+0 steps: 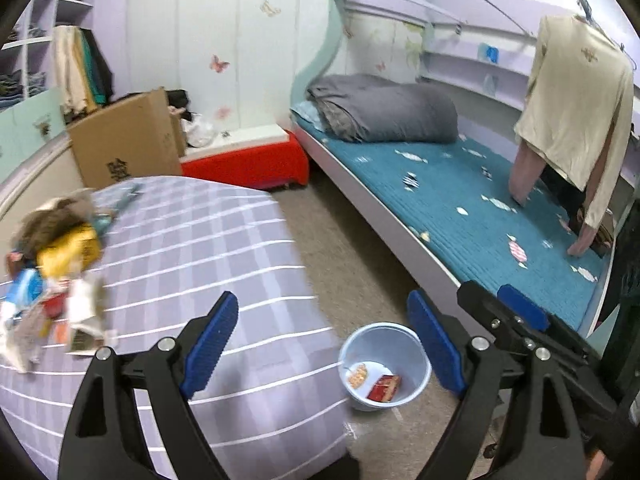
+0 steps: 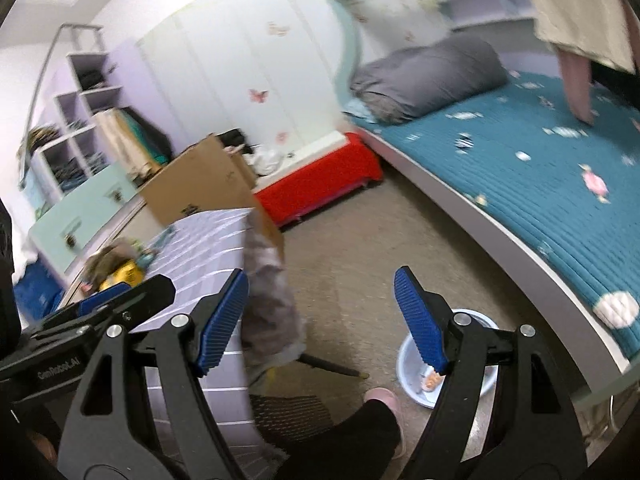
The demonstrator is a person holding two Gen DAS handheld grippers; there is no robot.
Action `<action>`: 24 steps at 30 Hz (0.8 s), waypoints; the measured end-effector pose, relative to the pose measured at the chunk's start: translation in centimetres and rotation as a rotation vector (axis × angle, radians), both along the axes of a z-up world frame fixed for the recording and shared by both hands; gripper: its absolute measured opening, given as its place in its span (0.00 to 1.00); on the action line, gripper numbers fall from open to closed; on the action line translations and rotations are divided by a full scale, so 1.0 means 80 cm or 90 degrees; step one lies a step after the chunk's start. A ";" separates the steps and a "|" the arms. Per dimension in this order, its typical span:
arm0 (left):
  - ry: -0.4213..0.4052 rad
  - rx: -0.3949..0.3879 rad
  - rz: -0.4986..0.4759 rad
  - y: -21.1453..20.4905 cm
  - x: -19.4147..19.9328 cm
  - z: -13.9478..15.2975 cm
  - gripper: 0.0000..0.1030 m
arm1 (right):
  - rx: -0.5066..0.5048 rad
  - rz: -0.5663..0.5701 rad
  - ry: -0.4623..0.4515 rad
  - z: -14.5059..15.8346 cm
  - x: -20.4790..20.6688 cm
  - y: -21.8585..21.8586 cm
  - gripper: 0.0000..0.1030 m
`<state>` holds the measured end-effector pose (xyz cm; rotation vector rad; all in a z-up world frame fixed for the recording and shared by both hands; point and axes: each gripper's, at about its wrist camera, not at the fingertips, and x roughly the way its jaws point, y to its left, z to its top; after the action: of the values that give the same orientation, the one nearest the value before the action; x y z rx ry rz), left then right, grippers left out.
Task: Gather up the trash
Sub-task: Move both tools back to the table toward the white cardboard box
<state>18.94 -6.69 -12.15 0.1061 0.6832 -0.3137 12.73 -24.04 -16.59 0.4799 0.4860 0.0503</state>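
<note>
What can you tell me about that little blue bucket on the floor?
The bucket is a small, round, pale blue bin that looks like plastic, with a smooth rim wider than its base. It stands upright and open on the beige carpet, between the checked purple cover and the bed with the teal blanket, touching neither. It is mostly empty: at the bottom lie a red packet and a pale wrapper with orange print. In the right wrist view a gripper finger hides part of it.

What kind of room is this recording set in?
Most likely a child's bedroom: a bunk-style bed with a teal candy-print cover, a folded grey duvet, butterfly stickers on the wardrobe doors, and a shirt hanging from the upper frame.
</note>
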 end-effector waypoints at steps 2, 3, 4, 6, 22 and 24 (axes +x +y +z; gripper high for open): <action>-0.011 -0.001 0.019 0.035 -0.008 0.011 0.83 | -0.012 0.027 -0.006 0.011 0.003 0.027 0.72; -0.017 0.001 0.027 0.050 -0.012 0.014 0.83 | -0.021 0.037 -0.006 0.016 0.004 0.041 0.72; -0.022 0.006 0.036 0.065 -0.015 0.017 0.83 | -0.028 0.052 -0.010 0.022 0.006 0.058 0.73; -0.035 0.022 0.063 0.099 -0.020 0.022 0.83 | -0.047 0.080 -0.011 0.030 0.011 0.092 0.73; 0.013 0.133 0.170 0.239 0.007 -0.016 0.84 | -0.127 0.180 0.037 0.031 0.063 0.230 0.77; 0.012 0.147 0.164 0.230 0.012 -0.021 0.84 | -0.129 0.179 0.040 0.030 0.067 0.231 0.78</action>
<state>19.93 11.70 -13.81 0.2329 0.7420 0.0122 18.11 -5.52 -14.18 0.2132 0.6118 0.2546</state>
